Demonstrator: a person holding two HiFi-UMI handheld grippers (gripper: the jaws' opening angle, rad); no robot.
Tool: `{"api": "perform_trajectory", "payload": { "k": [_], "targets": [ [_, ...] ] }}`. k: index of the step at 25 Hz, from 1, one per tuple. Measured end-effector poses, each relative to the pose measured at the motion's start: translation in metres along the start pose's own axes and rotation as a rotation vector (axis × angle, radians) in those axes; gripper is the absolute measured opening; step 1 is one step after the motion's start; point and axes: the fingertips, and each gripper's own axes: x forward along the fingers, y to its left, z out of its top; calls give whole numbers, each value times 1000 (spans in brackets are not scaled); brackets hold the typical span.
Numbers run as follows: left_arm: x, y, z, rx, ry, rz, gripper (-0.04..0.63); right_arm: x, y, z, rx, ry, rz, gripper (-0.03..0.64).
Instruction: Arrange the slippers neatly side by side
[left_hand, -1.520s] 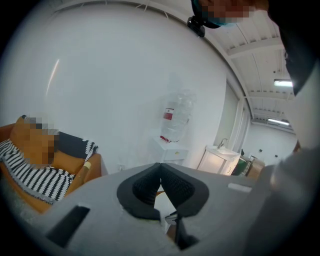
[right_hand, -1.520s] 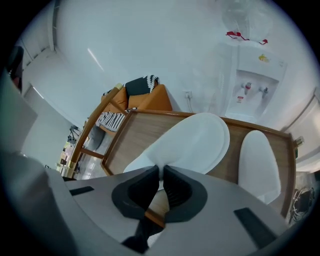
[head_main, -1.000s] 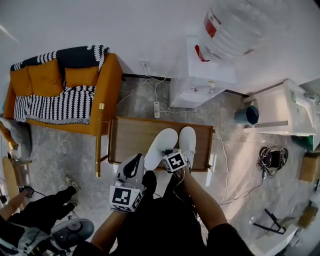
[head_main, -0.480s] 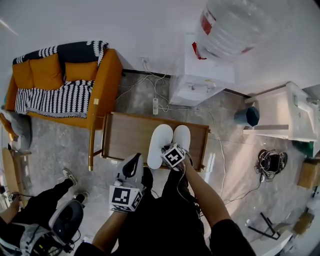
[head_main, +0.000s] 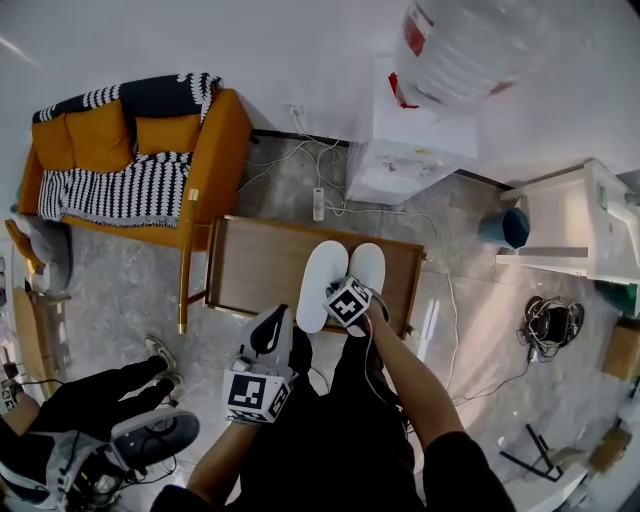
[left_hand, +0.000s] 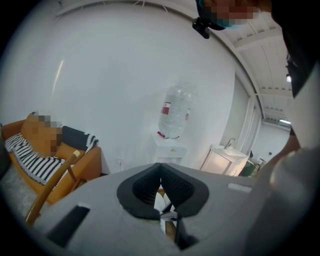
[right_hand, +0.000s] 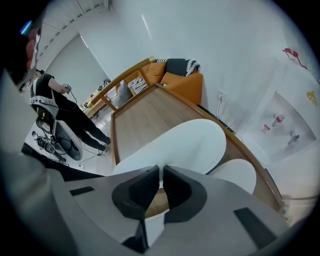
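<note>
Two white slippers lie on a low wooden table (head_main: 255, 265). The left slipper (head_main: 322, 280) lies close beside the right slipper (head_main: 368, 265), toes pointing away from me. My right gripper (head_main: 343, 297) is at the left slipper's heel end, shut on its edge. In the right gripper view that slipper (right_hand: 175, 142) fills the space ahead of the right gripper (right_hand: 161, 172), and the other slipper (right_hand: 235, 175) lies to its right. My left gripper (head_main: 272, 322) hangs short of the table's near edge; in its own view the left gripper (left_hand: 160, 175) is shut and holds nothing.
An orange sofa (head_main: 130, 160) with a striped blanket stands left of the table. A water dispenser (head_main: 420, 140) and floor cables (head_main: 300, 170) are behind it. A white cabinet (head_main: 570, 220) is at the right. A person (head_main: 80, 410) sits at lower left.
The left slipper has swung from a slant to lie nearly parallel against the right one, with the right gripper turning along with it. The left gripper has hardly moved.
</note>
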Motion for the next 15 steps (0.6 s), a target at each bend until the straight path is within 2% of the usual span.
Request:
{"api": "perform_trajectory", "payload": {
  "k": [7, 15],
  "targets": [
    [0, -1, -3, -3, 2, 10, 15, 11, -7, 0, 34, 4, -19, 26],
    [1, 5, -5, -7, 8, 13, 15, 16, -16, 0, 23, 31, -43, 26]
  ]
}}
